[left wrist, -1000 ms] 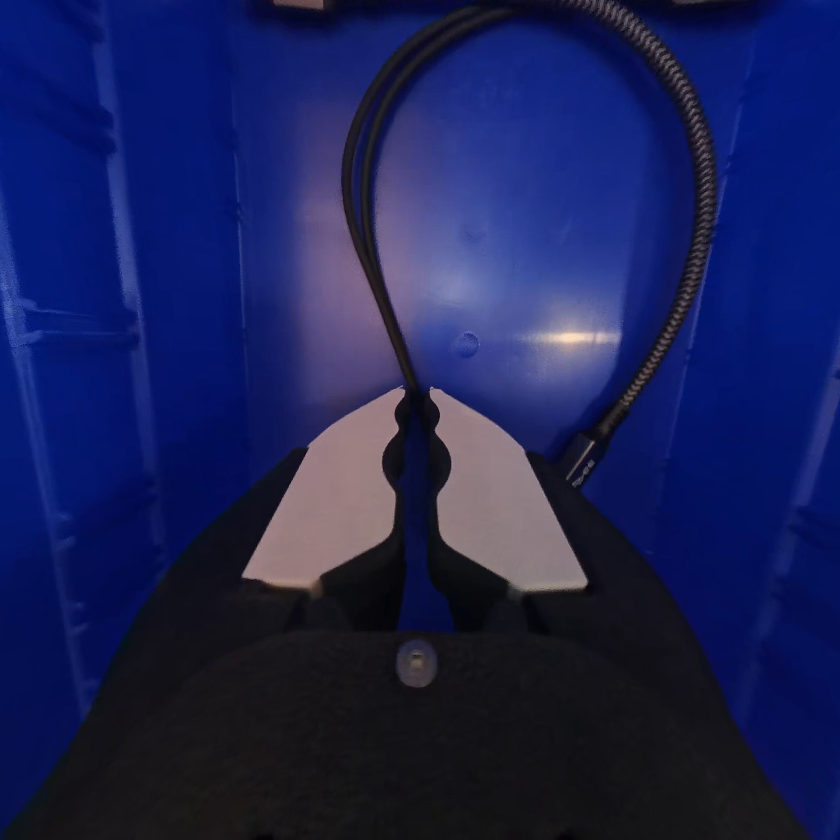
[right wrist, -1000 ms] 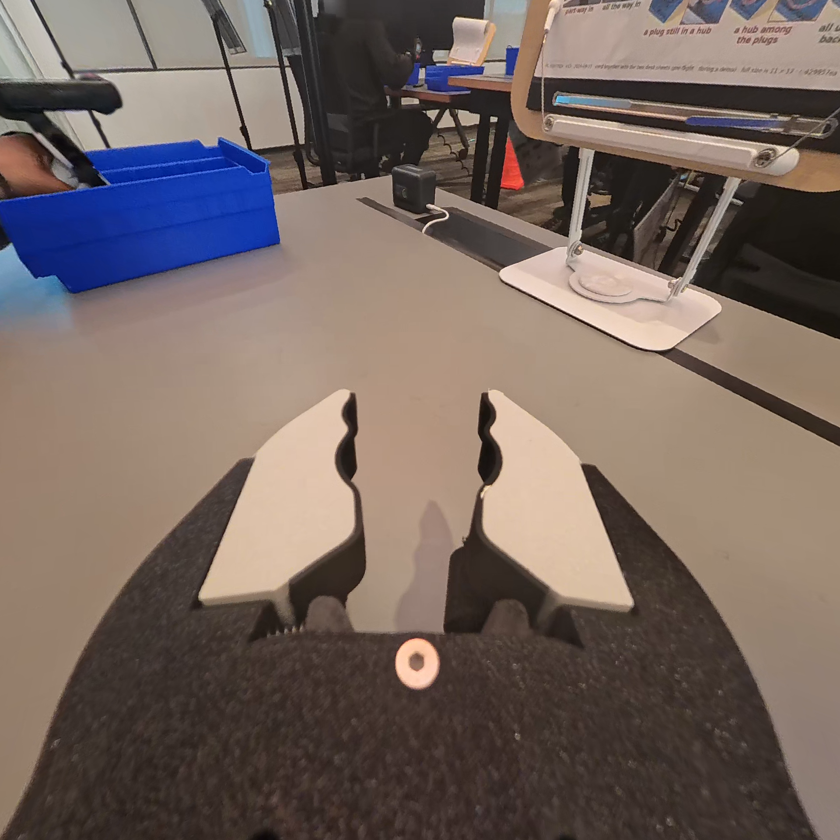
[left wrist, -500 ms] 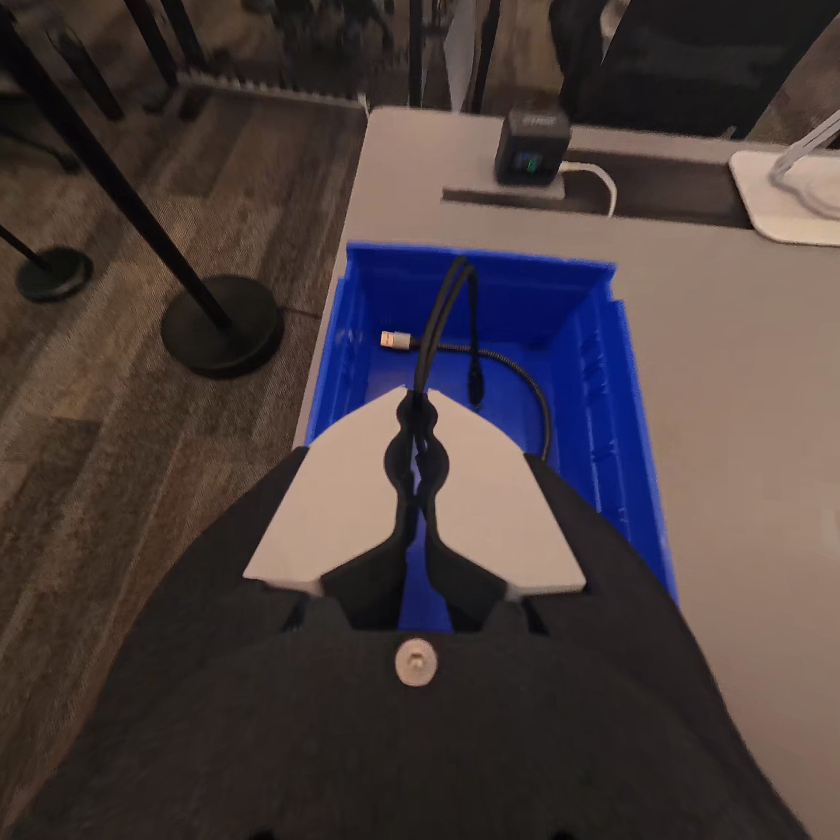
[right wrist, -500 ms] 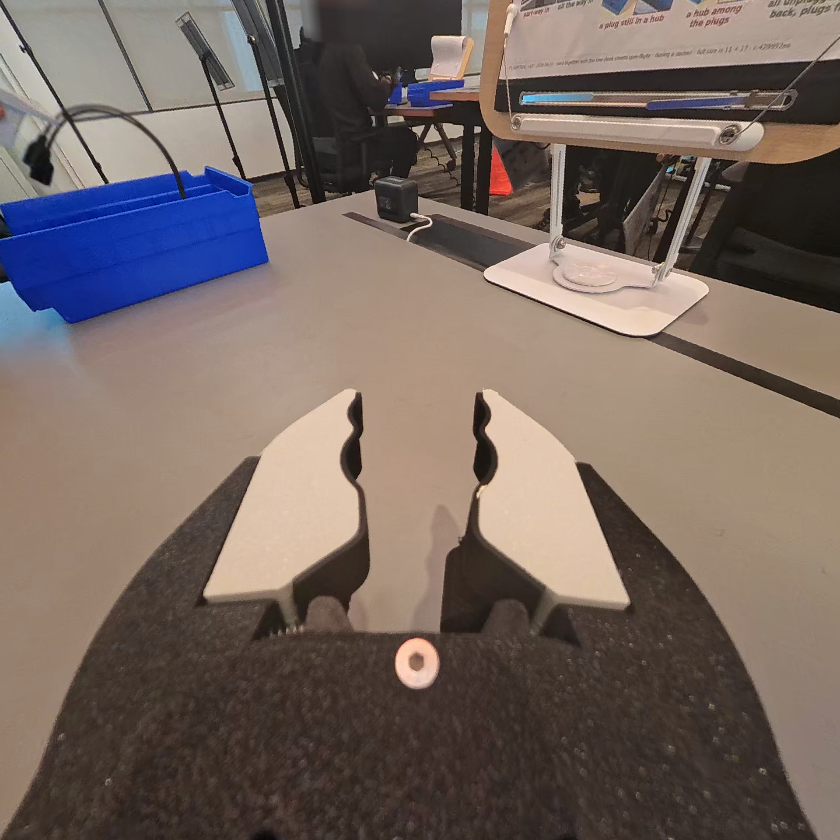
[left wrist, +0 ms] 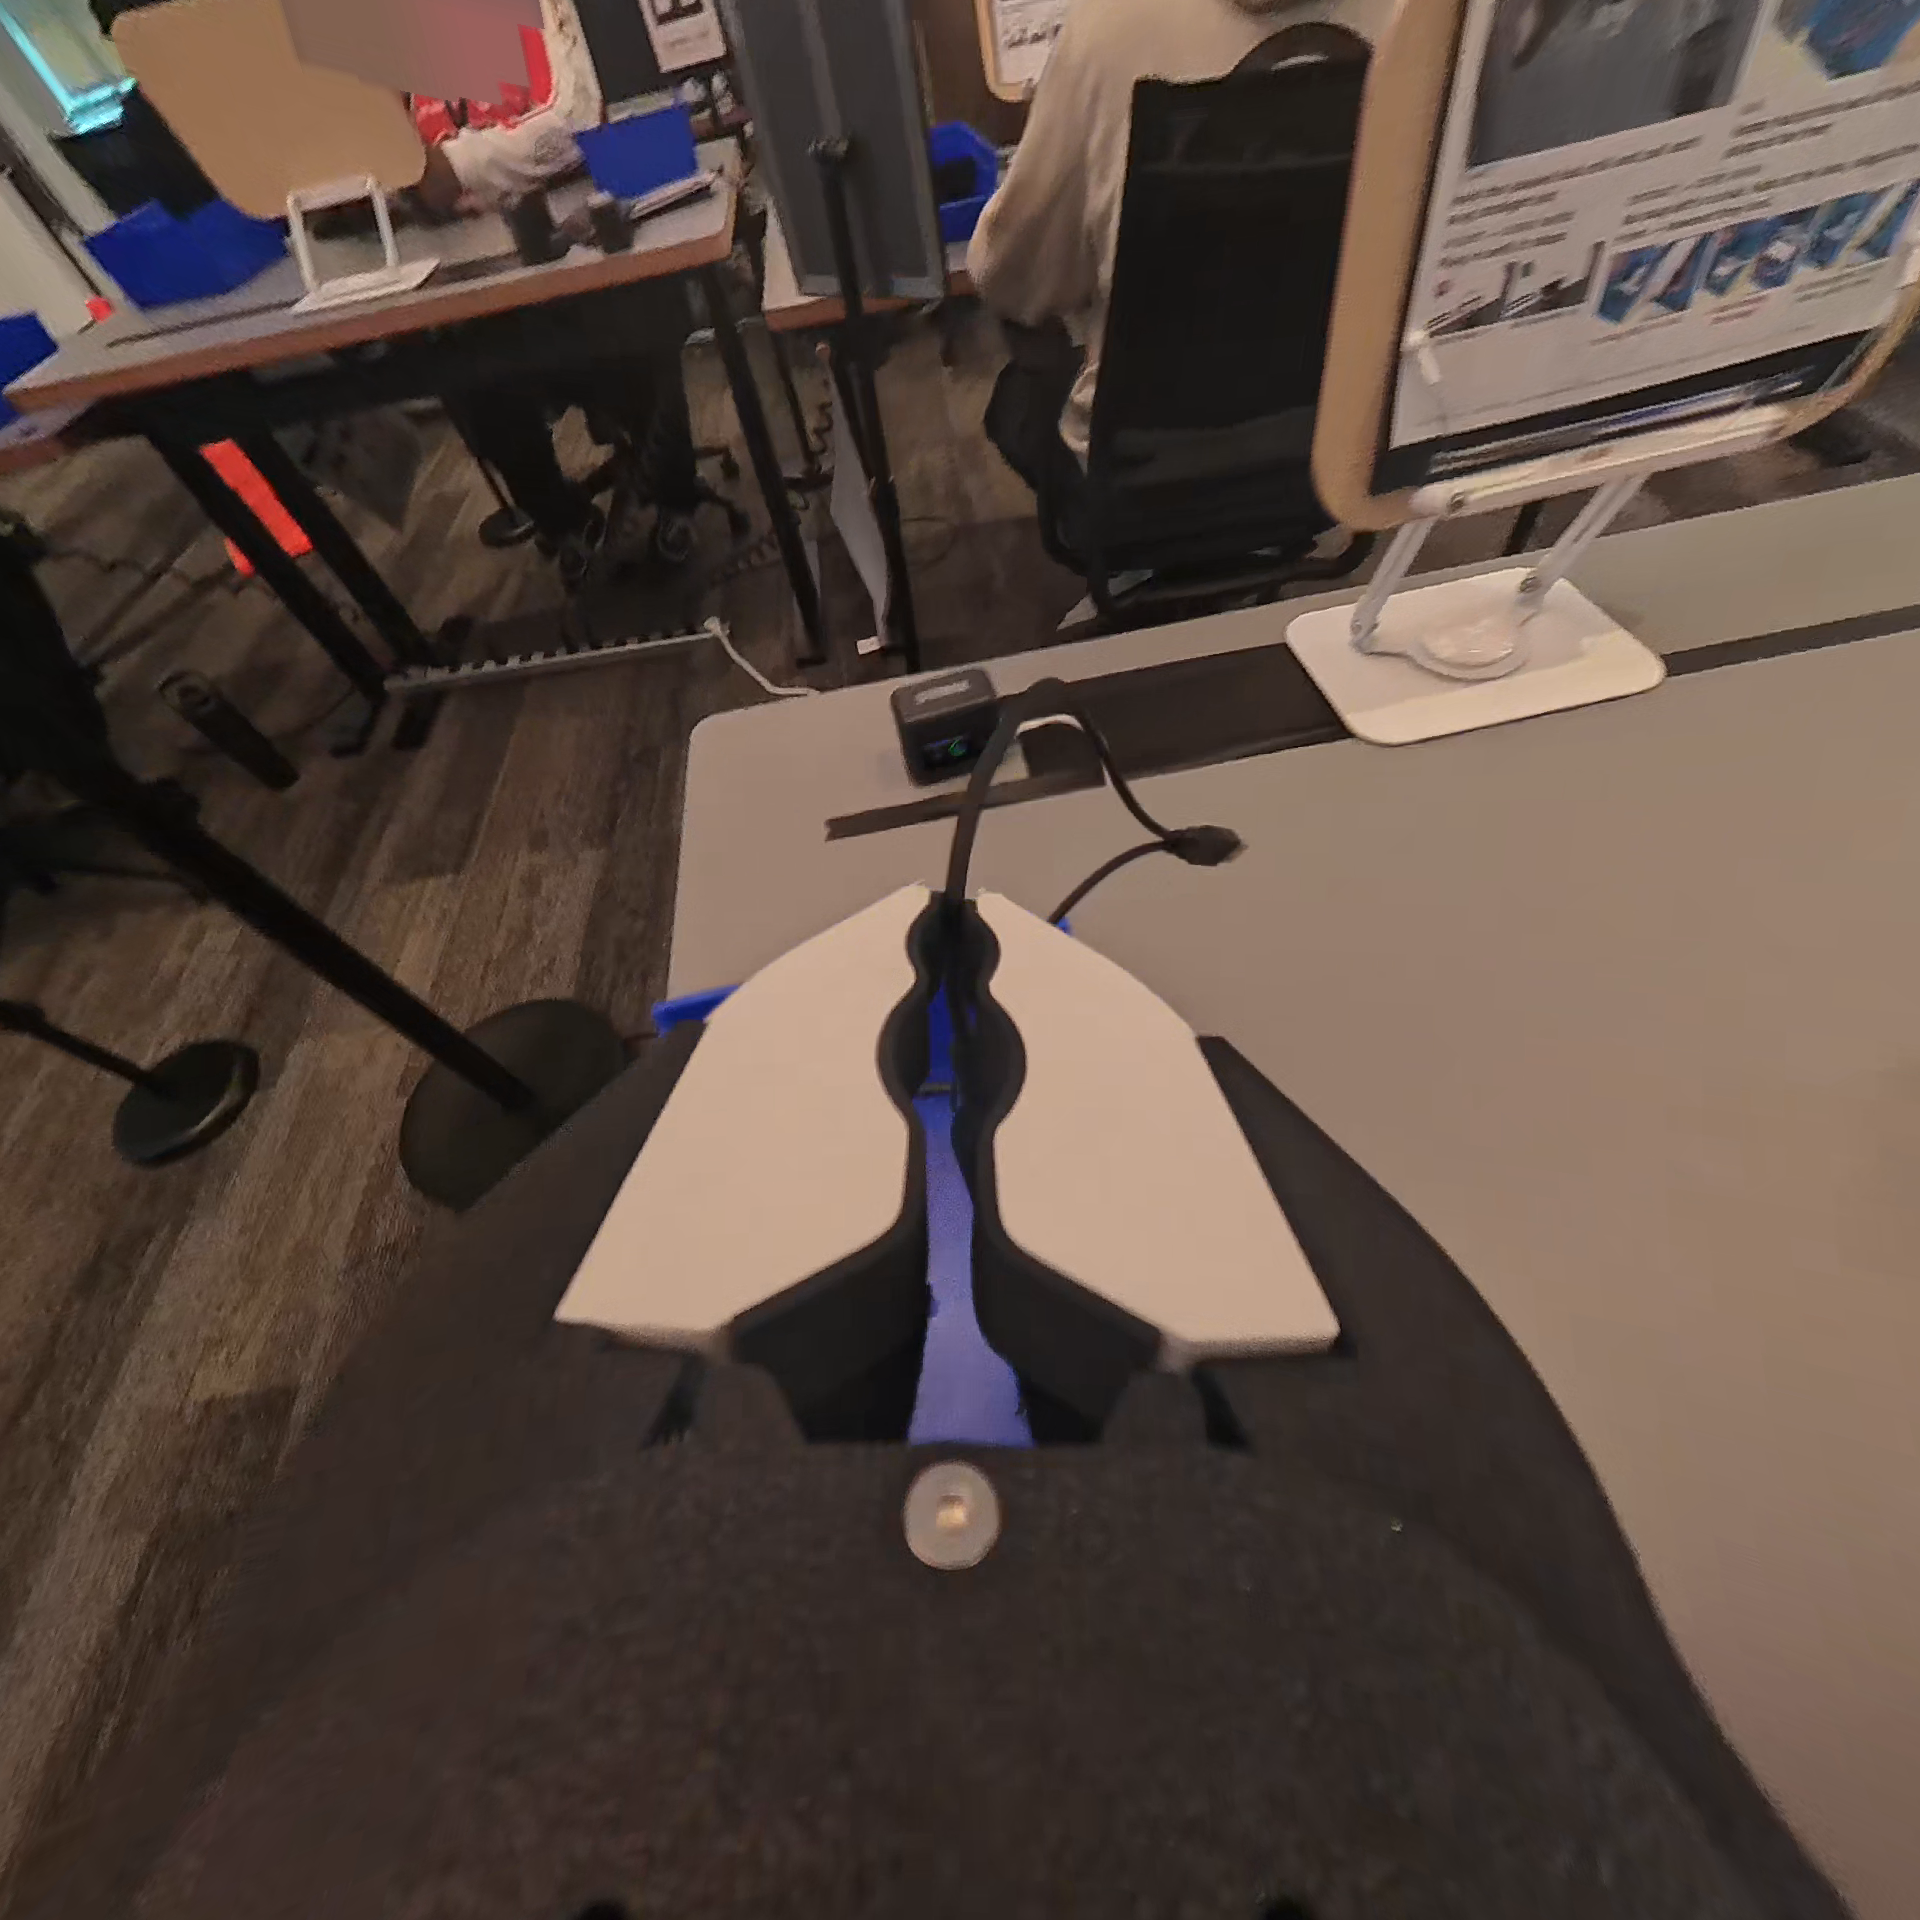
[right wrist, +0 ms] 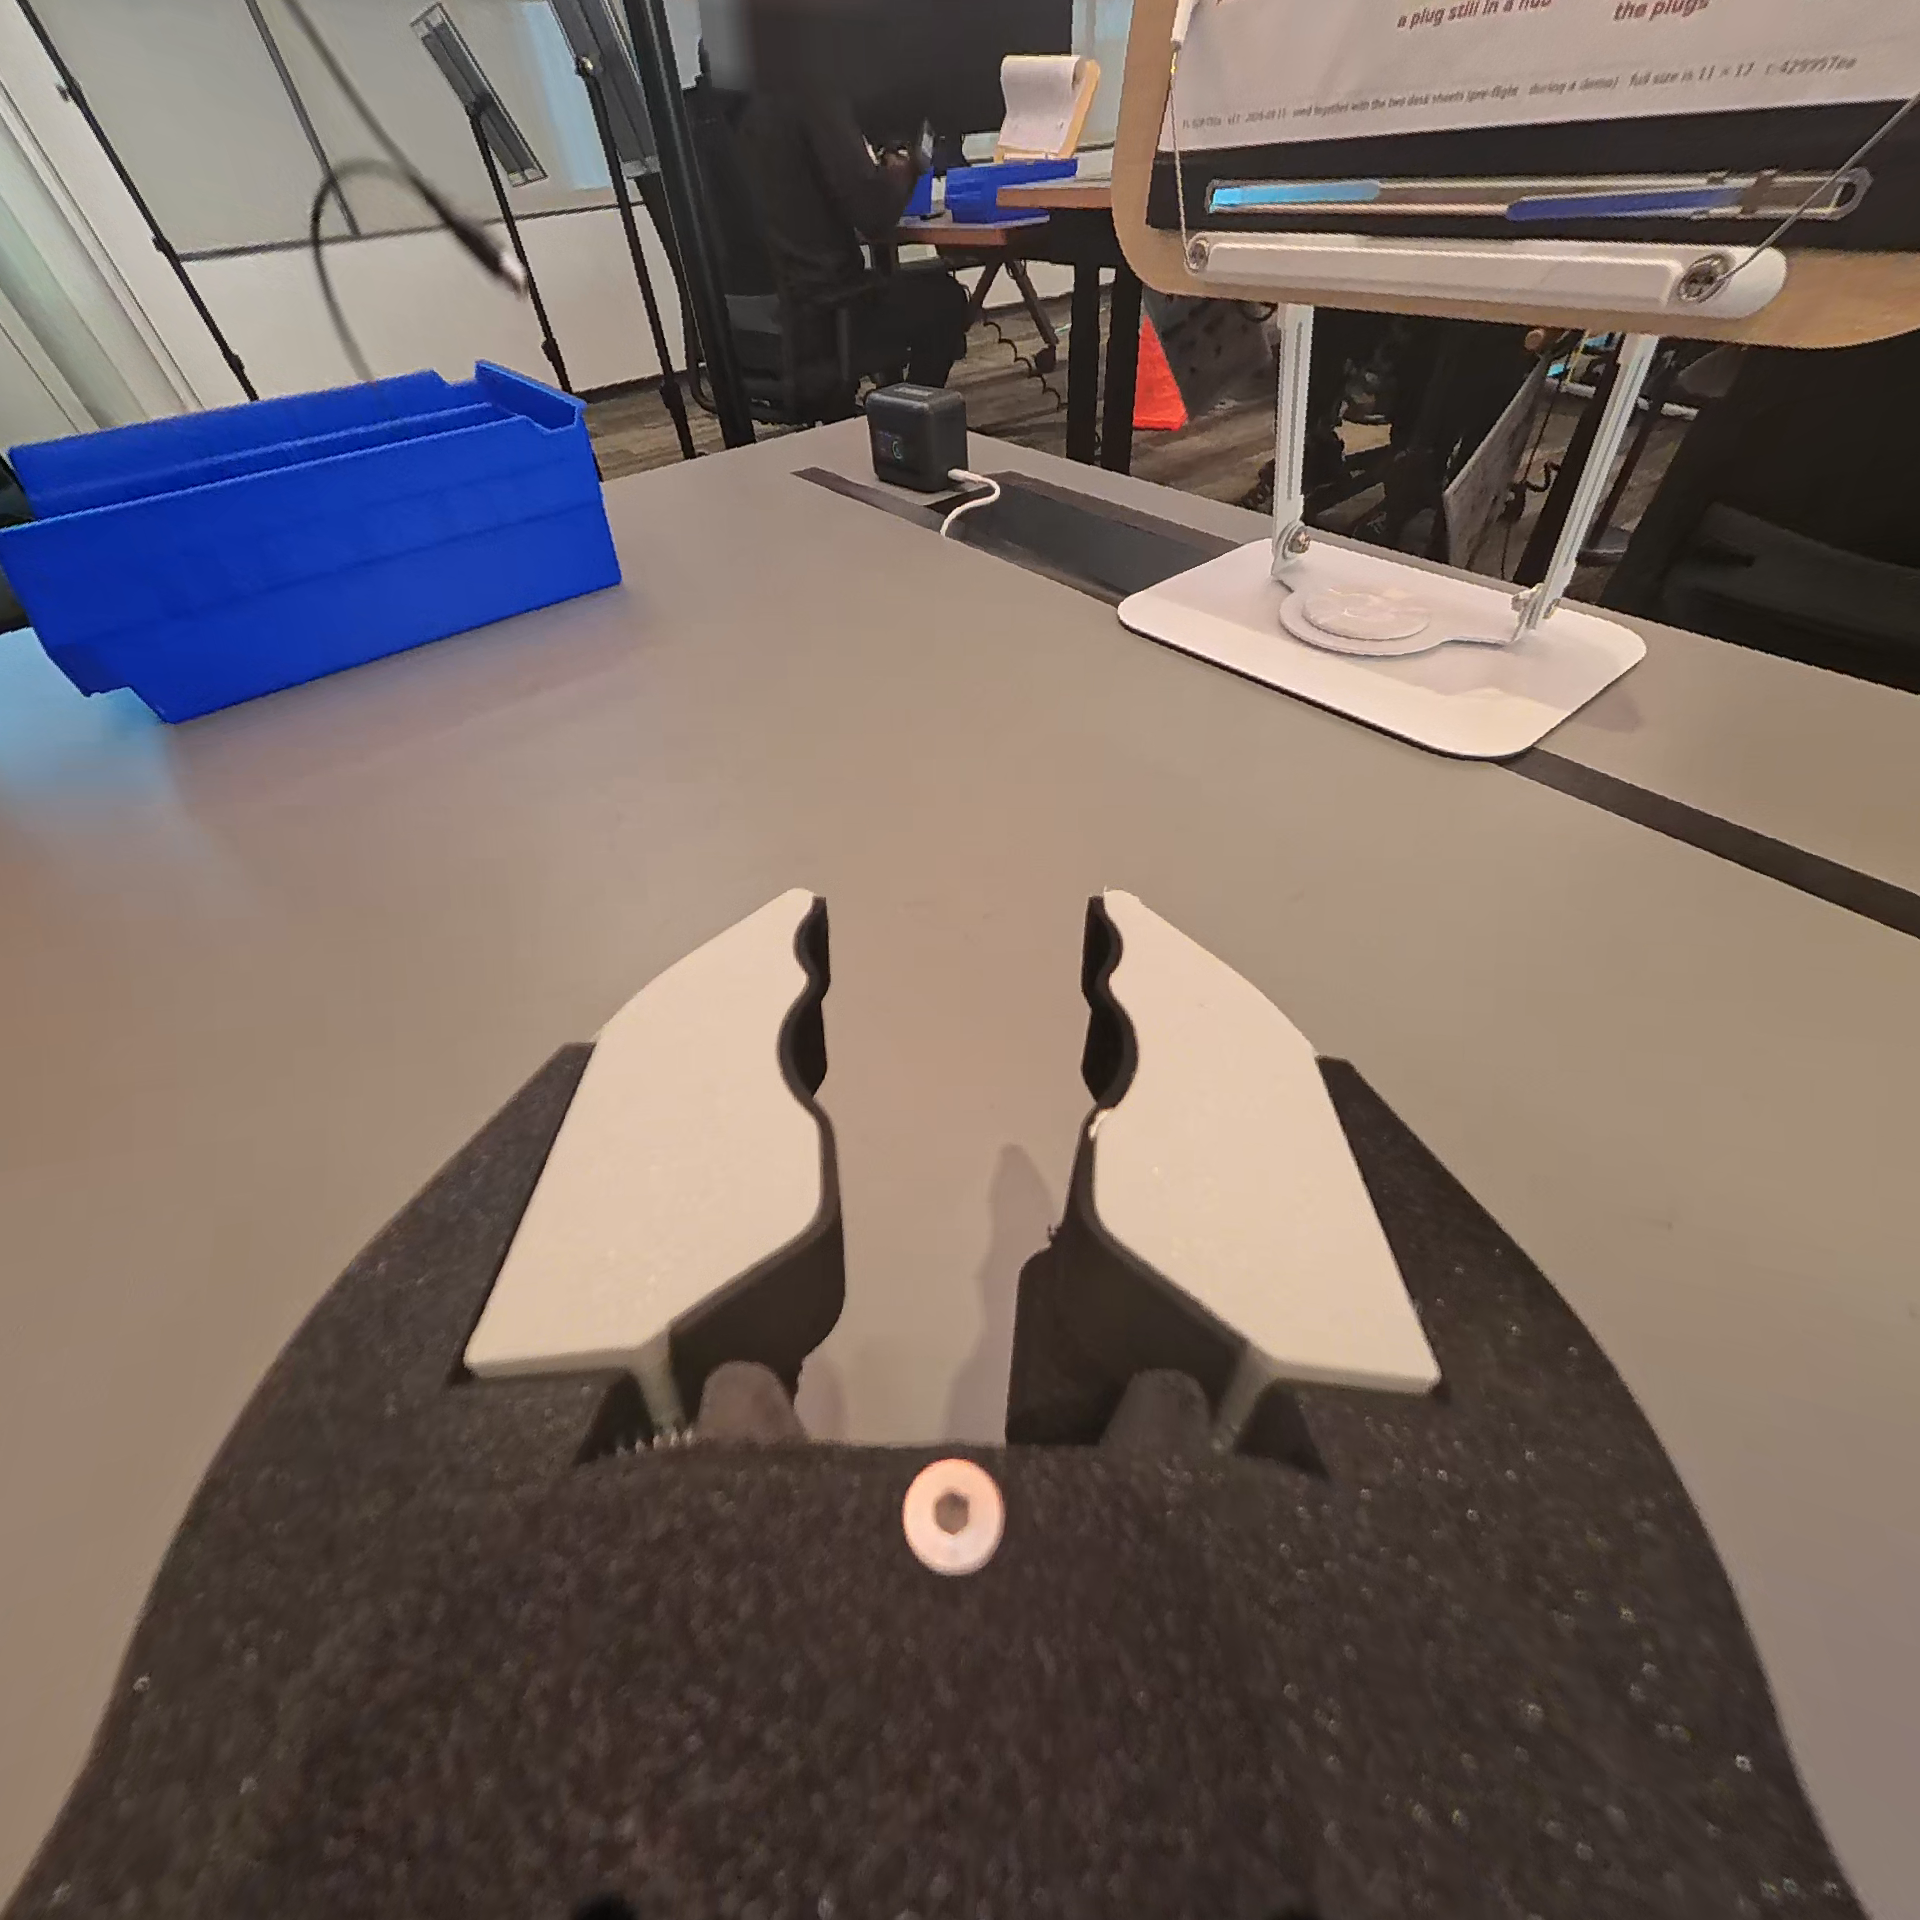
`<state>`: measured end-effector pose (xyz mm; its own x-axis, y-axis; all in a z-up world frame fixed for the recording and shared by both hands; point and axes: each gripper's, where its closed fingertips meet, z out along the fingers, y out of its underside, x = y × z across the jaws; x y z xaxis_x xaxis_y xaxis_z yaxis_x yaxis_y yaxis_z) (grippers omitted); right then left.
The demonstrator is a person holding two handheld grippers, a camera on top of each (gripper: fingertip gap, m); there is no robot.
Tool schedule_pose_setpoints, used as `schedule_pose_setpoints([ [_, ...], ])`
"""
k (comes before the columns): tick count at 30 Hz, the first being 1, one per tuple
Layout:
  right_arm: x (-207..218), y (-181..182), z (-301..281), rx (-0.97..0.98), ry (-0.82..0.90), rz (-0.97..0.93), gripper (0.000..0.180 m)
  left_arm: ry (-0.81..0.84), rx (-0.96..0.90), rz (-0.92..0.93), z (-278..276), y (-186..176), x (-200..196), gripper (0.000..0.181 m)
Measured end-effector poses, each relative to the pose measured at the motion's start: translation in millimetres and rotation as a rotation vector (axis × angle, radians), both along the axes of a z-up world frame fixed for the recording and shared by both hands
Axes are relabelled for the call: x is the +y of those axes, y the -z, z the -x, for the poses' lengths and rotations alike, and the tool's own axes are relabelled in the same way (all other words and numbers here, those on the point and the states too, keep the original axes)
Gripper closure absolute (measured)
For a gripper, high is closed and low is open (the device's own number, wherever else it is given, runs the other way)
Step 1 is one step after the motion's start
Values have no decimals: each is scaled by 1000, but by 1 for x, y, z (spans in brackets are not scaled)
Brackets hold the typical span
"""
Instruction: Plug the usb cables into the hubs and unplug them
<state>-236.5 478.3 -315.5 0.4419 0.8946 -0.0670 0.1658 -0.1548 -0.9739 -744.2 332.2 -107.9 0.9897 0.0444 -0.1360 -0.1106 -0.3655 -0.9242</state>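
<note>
My left gripper is shut on a black usb cable, held in the air above the blue bin. The cable loops up past the fingertips and its black plug hangs to the right over the grey table. In the right wrist view the same cable shows blurred in the air above the blue bin at the far left. My right gripper is open and empty, low over the grey table. No hub is in view.
A small black cube charger with a white lead sits at the table's far edge by a dark cable slot. A white stand holding an instruction board stands at the right. Tripod poles and people at other desks are beyond. The left gripper's tips are roughly 60 cm from the right gripper's.
My left gripper has lifted the black cable up out of the blue bin, from deep inside it to well above it. The right gripper has stayed open, shifting slightly.
</note>
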Motion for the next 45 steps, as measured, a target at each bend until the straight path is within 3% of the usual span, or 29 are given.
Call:
schedule_pose_setpoints([
  [10,-12,-6,15,17,-50,7,124,204,111,-82,-96,-64,30,179],
  [19,-49,-62,27,31,-81,-72,117,355,205,-75,-181,-97,58,180],
  [26,-73,-104,59,75,-140,-148,109,512,184,-33,-250,-76,69,179],
  [31,-57,-110,72,2,-82,-213,96,621,158,31,-295,-44,74,179],
  [36,-47,-98,74,-65,-87,-198,95,685,163,82,-323,-20,76,179],
  [43,-66,-58,90,-224,-214,-112,95,727,150,115,-333,-4,72,179],
  [45,-64,-53,93,-247,-215,-108,103,738,141,120,-335,-2,70,179],
])
